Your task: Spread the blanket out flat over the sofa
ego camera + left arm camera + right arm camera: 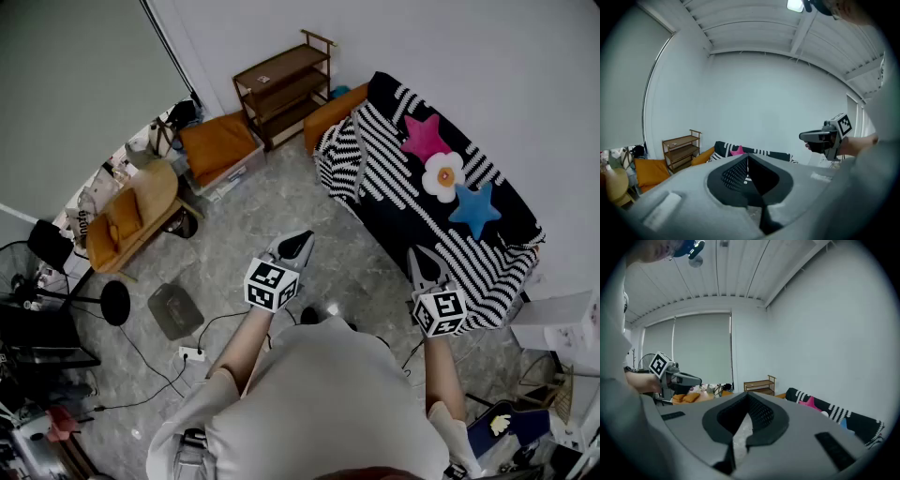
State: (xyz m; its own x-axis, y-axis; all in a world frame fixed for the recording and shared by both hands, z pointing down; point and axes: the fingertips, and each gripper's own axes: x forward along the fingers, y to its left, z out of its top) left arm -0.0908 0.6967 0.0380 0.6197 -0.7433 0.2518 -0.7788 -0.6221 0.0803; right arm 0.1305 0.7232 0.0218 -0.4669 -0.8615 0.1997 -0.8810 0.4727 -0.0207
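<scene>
The black-and-white striped blanket [394,183] covers the sofa at the upper right, with a bunched fold hanging at its left end. On it lie a pink star cushion [424,137], a flower cushion [443,174] and a blue star cushion [474,210]. My left gripper [298,246] is held over the floor, short of the sofa, shut and empty. The right gripper [420,262] hovers near the blanket's front edge, its tips together, nothing in it. The left gripper view shows the blanket [761,152] far off and the right gripper [803,136] beside it.
A wooden shelf [281,82] stands by the wall left of the sofa, with orange cushions [217,142] beside it. A round chair [131,211], a grey mat [174,309], a power strip [192,353] and cables lie at left. White boxes [562,323] sit at right.
</scene>
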